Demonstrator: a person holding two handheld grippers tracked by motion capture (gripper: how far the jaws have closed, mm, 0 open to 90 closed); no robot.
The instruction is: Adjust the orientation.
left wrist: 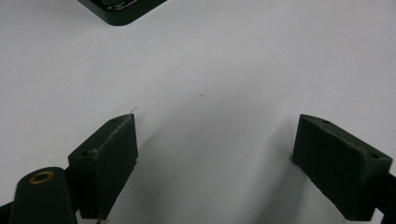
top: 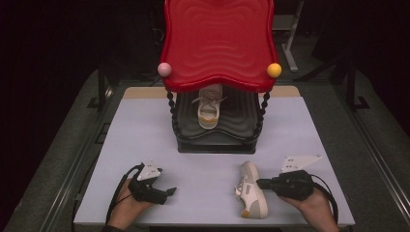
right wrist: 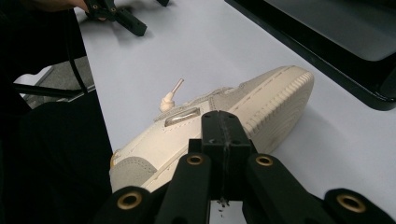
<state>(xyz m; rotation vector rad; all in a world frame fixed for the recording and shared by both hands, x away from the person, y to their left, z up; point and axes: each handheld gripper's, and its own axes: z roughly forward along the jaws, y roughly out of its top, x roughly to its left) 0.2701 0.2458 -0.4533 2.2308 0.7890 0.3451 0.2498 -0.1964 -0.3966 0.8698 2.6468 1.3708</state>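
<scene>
A white and beige sneaker [top: 251, 191] lies on its side on the pale table [top: 145, 125], front right. My right gripper [top: 261, 183] is shut, with its tip right beside the sneaker's upper. In the right gripper view the jaws [right wrist: 227, 126] are pressed together with nothing seen between them, and the sneaker [right wrist: 261, 102] lies just beyond. A matching sneaker [top: 209, 110] stands on the black lower tier [top: 241, 125] of a rack. My left gripper [top: 167, 192] rests at the front left. Its jaws [left wrist: 215, 135] are spread wide over bare table and hold nothing.
The rack has a wavy red top tray [top: 217, 43] with a pink ball [top: 164, 69] and a yellow ball [top: 274, 70] at its front corners. Its black base [right wrist: 336, 60] stands mid-table at the back. A corner of the base [left wrist: 121, 11] is ahead of the left gripper.
</scene>
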